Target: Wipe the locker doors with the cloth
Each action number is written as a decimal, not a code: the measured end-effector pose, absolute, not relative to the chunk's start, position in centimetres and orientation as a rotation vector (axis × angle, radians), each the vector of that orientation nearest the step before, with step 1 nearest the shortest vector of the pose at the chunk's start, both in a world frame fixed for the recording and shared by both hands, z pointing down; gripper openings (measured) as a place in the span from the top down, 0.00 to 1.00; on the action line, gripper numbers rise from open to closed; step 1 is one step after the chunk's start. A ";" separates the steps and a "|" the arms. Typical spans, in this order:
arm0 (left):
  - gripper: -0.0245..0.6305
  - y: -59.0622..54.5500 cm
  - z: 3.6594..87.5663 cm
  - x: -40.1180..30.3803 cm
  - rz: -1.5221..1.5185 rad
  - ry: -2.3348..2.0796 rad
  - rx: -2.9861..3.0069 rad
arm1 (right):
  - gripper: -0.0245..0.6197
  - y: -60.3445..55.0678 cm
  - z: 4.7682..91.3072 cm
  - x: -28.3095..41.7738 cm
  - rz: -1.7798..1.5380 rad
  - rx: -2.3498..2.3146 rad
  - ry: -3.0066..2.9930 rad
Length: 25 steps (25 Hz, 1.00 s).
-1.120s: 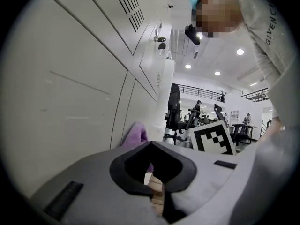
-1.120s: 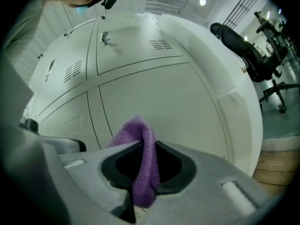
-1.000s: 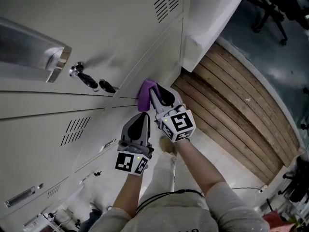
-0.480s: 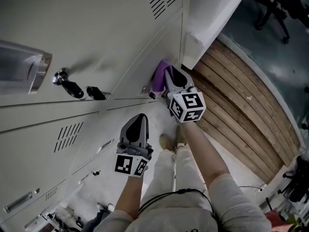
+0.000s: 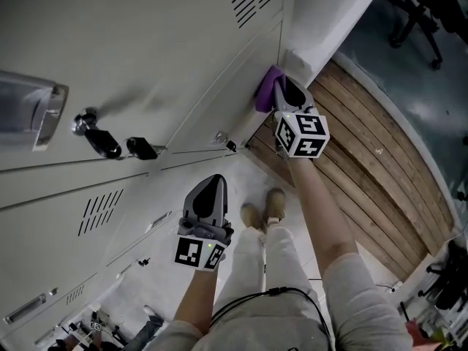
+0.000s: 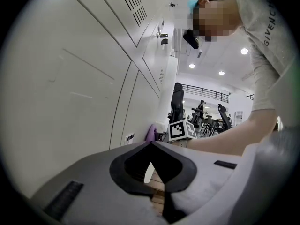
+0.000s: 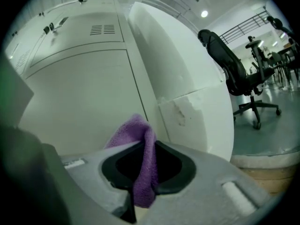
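A purple cloth [image 5: 263,91] is pressed against the cream locker door [image 5: 168,57], low down at the door's edge beside the white pillar [image 5: 322,28]. My right gripper [image 5: 279,92] is shut on it. In the right gripper view the cloth [image 7: 142,146] hangs folded between the jaws, with the door [image 7: 79,93] just behind it. My left gripper [image 5: 213,184] hovers lower in the head view, apart from the lockers, shut with nothing in it. In the left gripper view its tips [image 6: 151,145] meet, and the cloth [image 6: 150,133] shows far ahead.
Black padlocks and a latch [image 5: 110,142] hang on the locker to the left. A wooden platform [image 5: 365,152] lies right of the pillar, with office chairs [image 7: 234,74] beyond it. The person's shoes [image 5: 265,209] stand on the pale floor below.
My right gripper has slid the cloth along the door, up and to the right in the head view, from near the padlocks to the pillar. The left gripper has barely moved.
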<state>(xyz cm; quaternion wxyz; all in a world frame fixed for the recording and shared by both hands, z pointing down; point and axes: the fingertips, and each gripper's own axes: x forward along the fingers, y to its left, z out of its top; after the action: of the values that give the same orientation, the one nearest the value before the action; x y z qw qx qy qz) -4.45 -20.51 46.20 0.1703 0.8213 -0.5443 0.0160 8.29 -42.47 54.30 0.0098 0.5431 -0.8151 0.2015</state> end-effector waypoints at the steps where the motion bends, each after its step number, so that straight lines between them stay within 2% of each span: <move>1: 0.96 -20.4 46.3 -4.5 0.049 -1.548 2.332 | 0.89 -42.8 54.4 8.5 0.617 1.695 -2.538; 13: 0.96 -19.5 47.0 -4.9 0.057 -1.533 2.335 | 0.88 -41.2 54.6 9.7 0.642 1.776 -2.549; 25: 0.96 -20.0 47.8 -4.3 0.070 -1.475 2.377 | 0.88 -30.2 54.4 0.9 0.766 1.481 -2.781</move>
<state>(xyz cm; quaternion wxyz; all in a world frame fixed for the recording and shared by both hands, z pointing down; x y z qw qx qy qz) -4.30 -20.00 47.79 0.1710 0.8369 -0.5194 0.0248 0.89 -30.15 54.38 -0.0505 0.4563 -0.8565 0.2360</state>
